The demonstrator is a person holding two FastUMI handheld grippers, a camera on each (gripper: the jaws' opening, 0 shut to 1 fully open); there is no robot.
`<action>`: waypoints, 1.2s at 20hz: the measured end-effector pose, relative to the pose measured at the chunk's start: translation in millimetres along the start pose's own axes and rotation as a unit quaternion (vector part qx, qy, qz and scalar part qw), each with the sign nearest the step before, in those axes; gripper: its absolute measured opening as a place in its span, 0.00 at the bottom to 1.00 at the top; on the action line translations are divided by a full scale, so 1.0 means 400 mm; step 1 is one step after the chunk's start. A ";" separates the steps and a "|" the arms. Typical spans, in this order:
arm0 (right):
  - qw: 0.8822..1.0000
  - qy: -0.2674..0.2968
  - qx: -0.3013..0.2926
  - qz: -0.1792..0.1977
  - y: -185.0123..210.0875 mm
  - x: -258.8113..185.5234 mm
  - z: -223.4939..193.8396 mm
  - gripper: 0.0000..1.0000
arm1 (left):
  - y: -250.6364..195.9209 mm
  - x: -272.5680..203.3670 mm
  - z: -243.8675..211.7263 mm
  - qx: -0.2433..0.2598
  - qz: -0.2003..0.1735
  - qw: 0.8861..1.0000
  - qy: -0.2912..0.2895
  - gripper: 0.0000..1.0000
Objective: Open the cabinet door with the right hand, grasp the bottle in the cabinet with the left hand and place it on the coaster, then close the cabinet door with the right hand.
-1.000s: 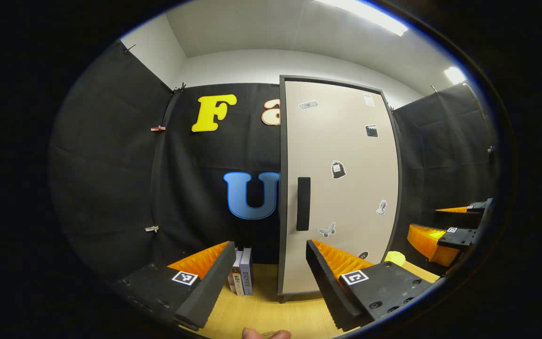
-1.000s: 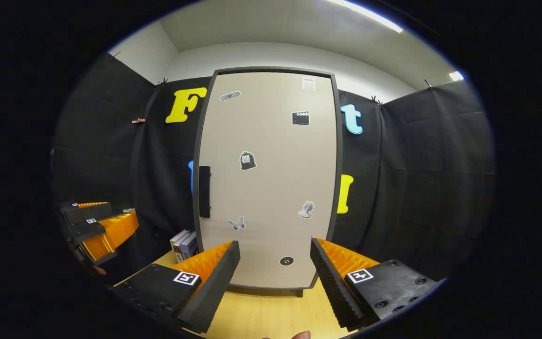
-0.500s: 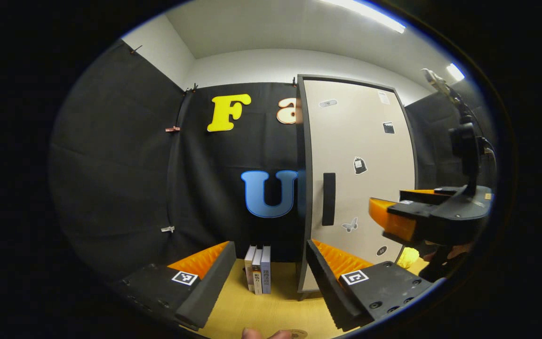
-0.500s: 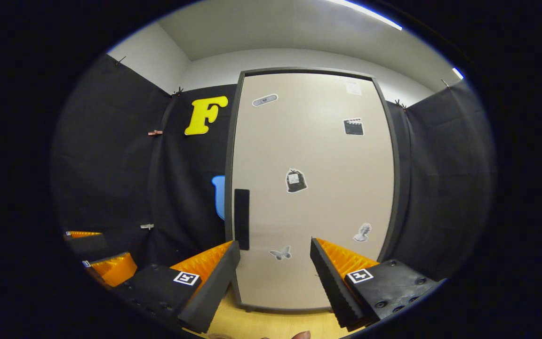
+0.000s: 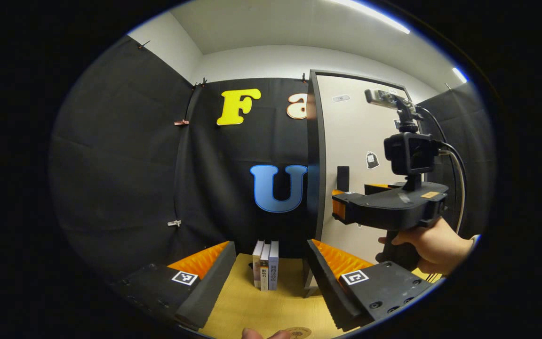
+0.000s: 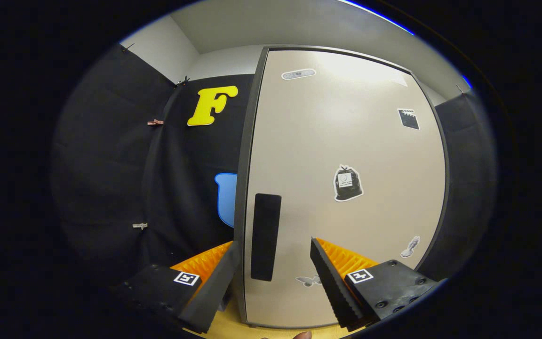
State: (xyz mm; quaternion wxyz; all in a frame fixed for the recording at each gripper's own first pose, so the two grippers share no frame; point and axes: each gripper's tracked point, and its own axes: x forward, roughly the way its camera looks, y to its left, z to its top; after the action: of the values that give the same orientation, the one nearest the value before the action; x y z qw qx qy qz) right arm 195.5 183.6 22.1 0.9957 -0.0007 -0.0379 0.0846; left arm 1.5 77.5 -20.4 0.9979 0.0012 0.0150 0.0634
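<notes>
Now that my right gripper (image 6: 271, 278) has closed in on the cabinet door (image 6: 346, 141), its handle (image 6: 265, 237) sits between wide-open, empty jaws; grasp next. Left gripper (image 5: 271, 278) idles open, empty.

On the desk (image 5: 257, 306), books (image 5: 265, 265) are stood at 9 o'clock of the cabinet (image 5: 358, 155); a coaster (image 5: 298, 332) is laid at 6 o'clock.

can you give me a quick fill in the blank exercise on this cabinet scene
1. The cabinet door is ____.
2. The right gripper has its fingers ____ in front of the door's black handle.
3. On the wooden table, left of the cabinet, stand three ____.
4. A person's ____ grips the right gripper's grip.

Missing words: closed; open; books; hand
</notes>
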 end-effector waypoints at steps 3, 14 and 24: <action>1.000 0.020 0.019 0.003 0.029 0.051 -0.031 0.97 | 0.007 0.005 -0.008 -0.004 0.005 1.000 0.003 0.95; 0.998 0.044 0.054 0.008 0.017 0.063 -0.057 0.22 | 0.008 -0.025 0.017 0.001 0.011 1.000 -0.005 0.95; 0.991 0.045 0.080 0.099 0.029 -0.139 0.002 0.22 | -0.050 -0.087 0.036 0.003 -0.001 1.000 -0.012 0.95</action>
State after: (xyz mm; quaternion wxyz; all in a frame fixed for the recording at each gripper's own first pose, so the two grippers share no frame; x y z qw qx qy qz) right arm 138.8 185.6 18.5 0.9800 0.0717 0.0143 0.1852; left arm -29.9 53.3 -4.9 0.9980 0.0049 0.0030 0.0627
